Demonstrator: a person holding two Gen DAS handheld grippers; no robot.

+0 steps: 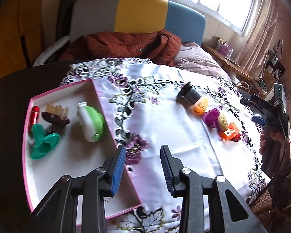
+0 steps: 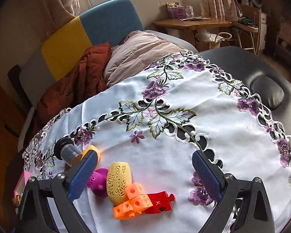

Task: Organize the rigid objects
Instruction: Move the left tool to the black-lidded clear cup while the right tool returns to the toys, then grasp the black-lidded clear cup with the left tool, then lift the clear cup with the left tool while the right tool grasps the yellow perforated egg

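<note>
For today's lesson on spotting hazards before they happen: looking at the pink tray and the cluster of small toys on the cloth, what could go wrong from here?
1. The toys are bunched: the yellow egg, orange cubes and red puzzle piece touch, so the open right hand-held gripper may knock neighbours while taking one.
2. The tablecloth is loose fabric; dragging fingers could bunch it.
3. The left hand-held gripper, empty, hangs over the pink tray wall and might bump it.

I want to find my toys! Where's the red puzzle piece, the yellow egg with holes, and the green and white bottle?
Red puzzle piece [image 2: 159, 202], right wrist view, on its top face by the letter K.
Yellow egg [image 2: 118, 180], right wrist view, on its patterned side.
Green and white bottle [image 1: 91, 121], left wrist view, on its body, inside the pink tray.
</note>
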